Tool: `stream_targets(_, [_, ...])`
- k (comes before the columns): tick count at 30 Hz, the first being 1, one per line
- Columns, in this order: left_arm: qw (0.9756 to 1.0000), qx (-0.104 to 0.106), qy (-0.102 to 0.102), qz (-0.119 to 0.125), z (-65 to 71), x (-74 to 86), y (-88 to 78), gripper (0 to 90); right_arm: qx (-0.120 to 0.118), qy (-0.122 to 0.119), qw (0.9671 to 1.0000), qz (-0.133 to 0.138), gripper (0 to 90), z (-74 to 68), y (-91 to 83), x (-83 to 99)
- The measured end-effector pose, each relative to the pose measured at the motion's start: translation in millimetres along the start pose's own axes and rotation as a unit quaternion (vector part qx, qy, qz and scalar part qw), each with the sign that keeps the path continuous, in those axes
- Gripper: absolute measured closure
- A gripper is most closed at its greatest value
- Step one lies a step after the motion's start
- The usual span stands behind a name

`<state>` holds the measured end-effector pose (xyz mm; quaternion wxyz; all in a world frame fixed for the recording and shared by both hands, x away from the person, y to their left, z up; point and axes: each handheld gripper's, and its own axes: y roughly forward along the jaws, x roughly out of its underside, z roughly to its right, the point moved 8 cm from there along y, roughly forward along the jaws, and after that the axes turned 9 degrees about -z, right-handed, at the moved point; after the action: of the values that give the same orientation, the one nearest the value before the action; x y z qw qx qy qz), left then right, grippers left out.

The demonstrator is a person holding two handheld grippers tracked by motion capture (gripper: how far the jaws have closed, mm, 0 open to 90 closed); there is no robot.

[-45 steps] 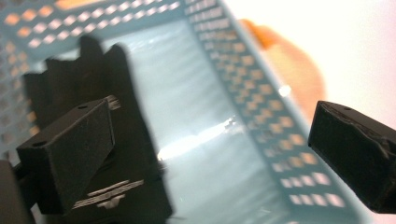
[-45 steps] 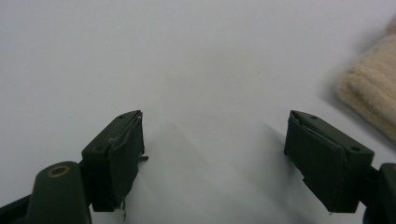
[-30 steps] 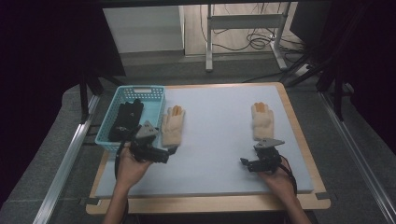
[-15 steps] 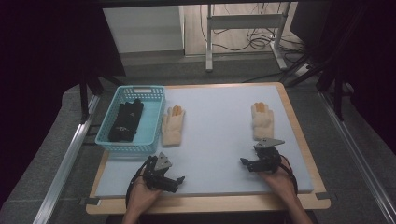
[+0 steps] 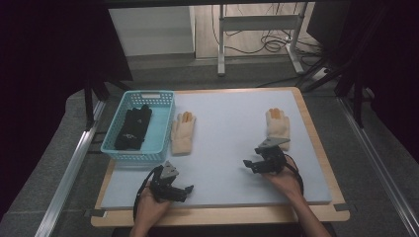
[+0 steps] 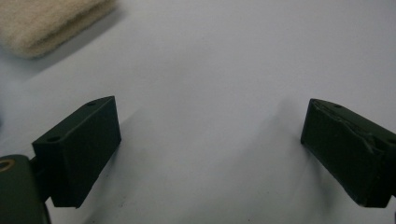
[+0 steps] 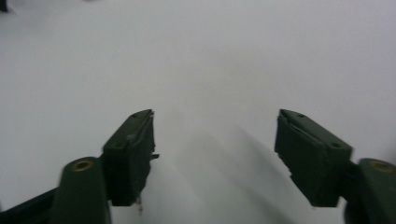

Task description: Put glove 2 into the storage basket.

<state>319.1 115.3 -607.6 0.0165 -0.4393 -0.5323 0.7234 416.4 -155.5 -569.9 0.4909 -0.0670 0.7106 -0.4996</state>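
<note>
Two cream gloves lie flat on the pale mat (image 5: 227,143): one (image 5: 183,132) beside the basket, the other (image 5: 277,126) at the right. My left gripper (image 5: 186,189) rests low near the mat's front edge, open, with bare mat between its jaws (image 6: 210,121). The near glove's cuff (image 6: 51,23) lies beyond it at upper left. My right gripper (image 5: 248,164) hovers in front of the right glove, pointing left, open over bare mat (image 7: 215,135). Both pairs of jaws have just been closing a little with nothing between them.
A blue plastic basket (image 5: 160,98) stands at the mat's left edge and holds black gloves (image 5: 133,129). The wooden table rim (image 5: 222,216) runs along the front. Beyond the table stand a metal frame's legs (image 5: 221,44) and floor cables.
My left hand has drawn back from beside the basket and the near glove to the mat's front edge and sunk lower. My right gripper has shifted left across the mat.
</note>
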Motion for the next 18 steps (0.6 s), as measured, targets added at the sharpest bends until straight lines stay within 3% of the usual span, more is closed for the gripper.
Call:
stream_targets(5, [1.0000,-0.003,0.000,0.000,-0.1,0.5,-0.4,6.3,-0.037,-0.013,0.9992,0.006,50.9,-11.2,18.9,-33.3])
stream_targets(7, [1.0000,-0.003,0.000,0.000,0.0,0.6,-0.5,6.3,-0.043,-0.014,0.9990,0.006,53.7,-13.7,23.3,-39.3])
stream_targets(8, [1.0000,-0.003,0.000,0.001,0.0,0.6,-0.5,6.4,-0.058,-0.021,0.9981,0.004,60.2,-20.3,32.2,-51.3])
stream_targets(10, [1.0000,-0.003,0.000,0.001,0.0,0.6,-0.5,6.3,-0.061,-0.027,0.9978,0.004,62.1,-22.5,35.8,-56.1])
stream_targets(11, [1.0000,-0.003,0.000,0.000,0.0,0.7,-0.6,6.4,-0.070,-0.037,0.9969,-0.002,64.7,-31.1,46.8,-70.6])
stream_targets(14, [1.0000,-0.004,0.001,0.000,-0.2,0.9,-0.7,6.4,-0.079,-0.054,0.9954,-0.005,66.1,-44.4,60.8,-91.6])
stream_targets(16, [1.0000,-0.003,-0.001,0.002,0.2,0.7,-0.5,6.4,-0.082,-0.058,0.9950,-0.004,66.1,-48.8,65.4,-98.7])
stream_targets(18, [1.0000,-0.004,0.001,0.000,-0.1,1.1,-0.8,6.5,-0.089,-0.062,0.9941,0.000,65.3,-60.5,79.0,-119.4])
